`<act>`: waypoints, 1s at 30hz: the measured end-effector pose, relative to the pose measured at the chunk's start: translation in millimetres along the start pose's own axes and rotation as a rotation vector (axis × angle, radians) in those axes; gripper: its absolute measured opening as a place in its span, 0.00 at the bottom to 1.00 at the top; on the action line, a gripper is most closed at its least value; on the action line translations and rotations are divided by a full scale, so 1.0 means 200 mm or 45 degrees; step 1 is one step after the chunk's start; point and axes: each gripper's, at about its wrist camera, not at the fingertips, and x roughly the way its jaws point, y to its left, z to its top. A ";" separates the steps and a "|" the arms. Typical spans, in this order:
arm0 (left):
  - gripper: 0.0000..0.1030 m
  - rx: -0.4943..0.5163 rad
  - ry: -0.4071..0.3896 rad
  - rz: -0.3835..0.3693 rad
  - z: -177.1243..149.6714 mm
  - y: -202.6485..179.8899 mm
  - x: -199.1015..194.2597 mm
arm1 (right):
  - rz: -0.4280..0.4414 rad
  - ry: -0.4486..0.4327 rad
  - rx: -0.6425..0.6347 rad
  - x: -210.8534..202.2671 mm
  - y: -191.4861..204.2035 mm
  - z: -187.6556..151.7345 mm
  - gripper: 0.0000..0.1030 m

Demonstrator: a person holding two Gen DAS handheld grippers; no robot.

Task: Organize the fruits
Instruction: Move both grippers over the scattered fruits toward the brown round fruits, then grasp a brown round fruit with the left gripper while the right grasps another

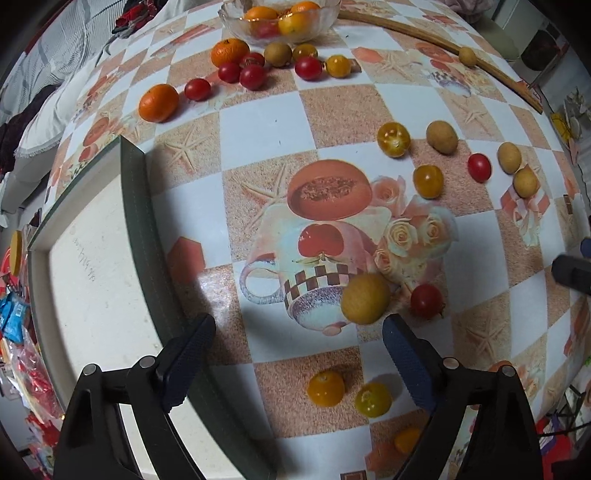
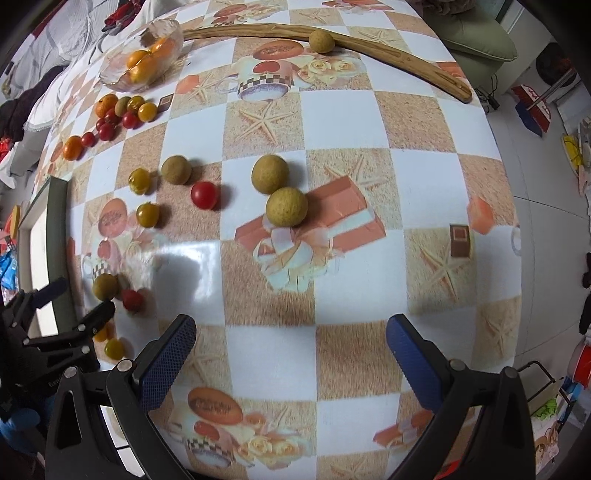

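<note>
Fruits lie scattered on a checked tablecloth. My left gripper (image 1: 299, 354) points down, open, over two yellow tomatoes (image 1: 325, 387). A longan (image 1: 365, 298) and a red tomato (image 1: 426, 301) sit just past its right fingertip. Further off are mandarins (image 1: 159, 102), red tomatoes (image 1: 197, 89) and a glass bowl (image 1: 229, 14) holding oranges. My right gripper (image 2: 291, 354) is open above bare cloth, with nothing between its fingers. Ahead of it lie two longans (image 2: 286, 206) side by side, a red tomato (image 2: 204, 195) and yellow tomatoes (image 2: 147, 214). The left gripper (image 2: 75, 301) shows at the left.
A white board with a dark green frame (image 1: 136, 221) lies along the table's left side. A curved wooden stick (image 2: 406, 59) crosses the far edge, a longan (image 2: 321, 40) resting on it. The table's right edge drops to the floor (image 2: 535, 221).
</note>
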 end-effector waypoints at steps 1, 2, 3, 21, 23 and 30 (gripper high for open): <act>0.91 0.000 -0.004 0.000 0.00 0.00 0.01 | -0.002 -0.009 -0.002 0.01 0.00 0.02 1.00; 0.91 0.000 -0.008 -0.002 0.00 0.00 0.02 | -0.004 -0.014 -0.002 0.01 0.00 0.03 1.00; 0.91 -0.001 -0.013 -0.004 0.00 0.00 0.02 | -0.008 -0.023 0.001 0.02 -0.01 0.05 1.00; 0.60 -0.025 -0.091 -0.094 0.12 -0.04 0.03 | -0.052 -0.109 -0.064 0.16 0.03 0.26 0.44; 0.45 -0.005 -0.108 -0.102 0.12 -0.05 0.02 | -0.034 -0.113 -0.078 0.16 0.06 0.28 0.29; 0.27 -0.065 -0.108 -0.206 0.10 0.02 0.00 | 0.034 -0.103 -0.027 0.13 0.08 0.21 0.29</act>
